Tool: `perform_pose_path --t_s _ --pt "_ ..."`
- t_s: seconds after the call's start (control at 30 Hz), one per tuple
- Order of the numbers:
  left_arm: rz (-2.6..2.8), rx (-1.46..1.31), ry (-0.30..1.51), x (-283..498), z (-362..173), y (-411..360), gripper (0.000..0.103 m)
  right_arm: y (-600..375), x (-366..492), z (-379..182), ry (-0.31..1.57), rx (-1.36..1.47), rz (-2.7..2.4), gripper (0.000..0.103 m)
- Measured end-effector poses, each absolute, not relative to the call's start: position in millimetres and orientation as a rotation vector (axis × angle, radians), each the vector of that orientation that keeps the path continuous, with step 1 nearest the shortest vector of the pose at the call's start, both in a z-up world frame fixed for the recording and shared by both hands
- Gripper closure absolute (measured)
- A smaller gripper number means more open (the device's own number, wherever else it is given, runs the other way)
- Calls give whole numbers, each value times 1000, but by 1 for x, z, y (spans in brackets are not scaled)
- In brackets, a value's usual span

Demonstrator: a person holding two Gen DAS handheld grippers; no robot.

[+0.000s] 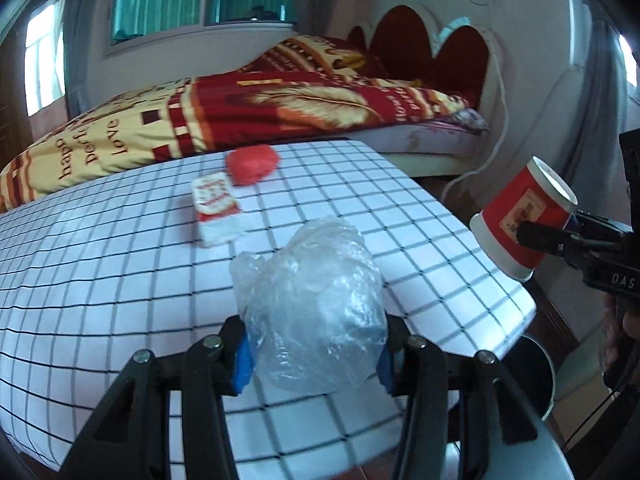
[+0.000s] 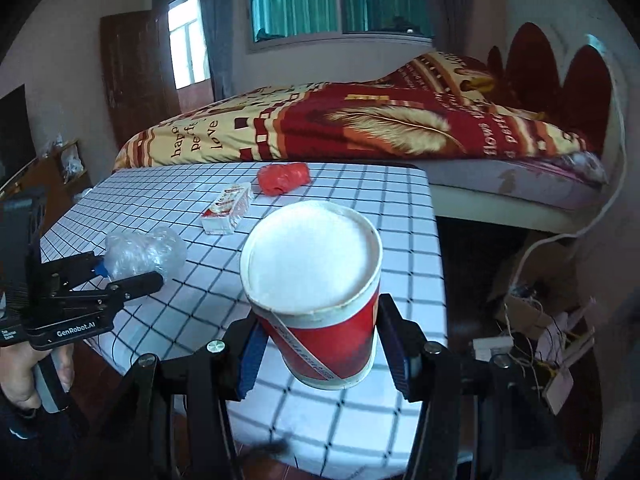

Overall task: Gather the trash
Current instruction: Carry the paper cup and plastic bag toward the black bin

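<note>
My left gripper (image 1: pixel 314 358) is shut on a crumpled clear plastic bag (image 1: pixel 312 300), held above the checked tablecloth (image 1: pixel 120 280); the same clear plastic bag (image 2: pixel 144 252) shows at the left of the right wrist view. My right gripper (image 2: pixel 324 356) is shut on a red and white paper cup (image 2: pixel 316 284), its bottom facing the camera. That paper cup (image 1: pixel 520 220) hangs past the table's right edge in the left wrist view. On the table lie a red-and-white small carton (image 1: pixel 216 208) and a red crumpled wad (image 1: pixel 252 164), both apart from the grippers.
A bed with a red and yellow quilt (image 1: pixel 240 112) stands right behind the table. A round bin rim (image 1: pixel 540 372) shows below the table's right corner. Cardboard and tangled cables (image 2: pixel 532 312) lie on the floor at the right. A person's hand (image 2: pixel 24 376) holds the left gripper's handle.
</note>
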State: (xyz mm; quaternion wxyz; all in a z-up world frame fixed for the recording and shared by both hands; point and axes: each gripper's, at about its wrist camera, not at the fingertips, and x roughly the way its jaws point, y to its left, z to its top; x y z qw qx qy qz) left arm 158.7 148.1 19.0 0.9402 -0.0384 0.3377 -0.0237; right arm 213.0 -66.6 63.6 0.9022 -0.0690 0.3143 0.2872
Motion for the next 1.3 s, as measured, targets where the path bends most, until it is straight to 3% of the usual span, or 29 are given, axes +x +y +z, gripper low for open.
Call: perform_pose_path --t_s 1.3 --pt "-427 83 742 150 -3 -67 54 -290 140 23 729 28 270 48"
